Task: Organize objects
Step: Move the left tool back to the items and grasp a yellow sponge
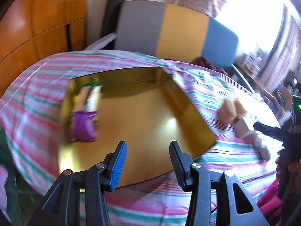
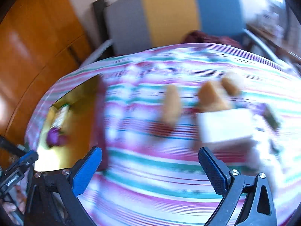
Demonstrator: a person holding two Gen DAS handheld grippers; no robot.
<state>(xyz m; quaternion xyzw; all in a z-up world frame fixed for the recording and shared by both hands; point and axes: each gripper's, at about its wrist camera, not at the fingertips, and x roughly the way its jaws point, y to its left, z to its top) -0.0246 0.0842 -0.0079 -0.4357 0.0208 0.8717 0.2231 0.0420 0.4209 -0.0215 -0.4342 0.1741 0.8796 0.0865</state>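
Note:
A shallow yellow-gold box (image 1: pixel 143 116) lies open on the striped cloth (image 1: pixel 32 96). A purple packet (image 1: pixel 83 127) and a pale packet (image 1: pixel 90 96) lie at its left side. My left gripper (image 1: pixel 147 162) is open and empty above the box's near edge. Tan bread-like pieces (image 1: pixel 232 109) lie on the cloth right of the box. In the blurred right wrist view my right gripper (image 2: pixel 150 169) is open and empty over the cloth (image 2: pixel 150 184), near a tan piece (image 2: pixel 172 105), more tan pieces (image 2: pixel 218 94) and a white box (image 2: pixel 225 126). The yellow box (image 2: pixel 79 128) is at the left.
A chair with grey, yellow and blue panels (image 1: pixel 176 32) stands behind the table. A wooden cabinet (image 1: pixel 37 22) is at the left. The right gripper (image 1: pixel 278 133) shows at the right edge of the left view. A dark red cloth (image 2: pixel 208 37) lies on the chair.

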